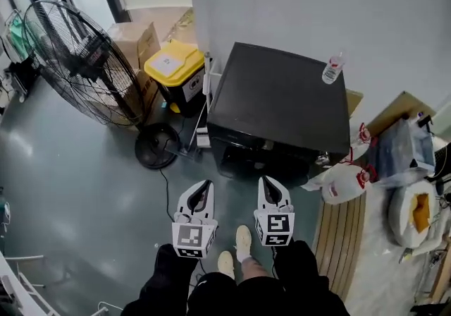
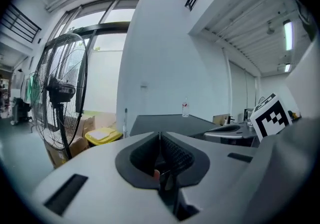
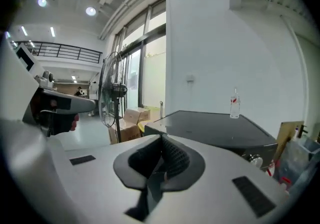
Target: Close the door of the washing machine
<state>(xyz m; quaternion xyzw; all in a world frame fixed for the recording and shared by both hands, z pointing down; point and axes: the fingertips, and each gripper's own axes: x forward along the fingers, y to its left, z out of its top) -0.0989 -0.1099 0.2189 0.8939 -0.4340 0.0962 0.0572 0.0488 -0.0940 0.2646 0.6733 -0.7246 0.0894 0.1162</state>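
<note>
With left tongs [image 1: 204, 186] and right tongs [image 1: 267, 183] closed and empty just before the washer [image 1: 282, 99] (door hard to see), I'd press it squarely till latched.

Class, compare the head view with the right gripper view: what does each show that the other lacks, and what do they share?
Head view only: the person's shoes and the fan's round base on the floor. Right gripper view only: a railed balcony and ceiling lights. Both: the black washing machine, the clear bottle standing on its top, and the big floor fan.
</note>
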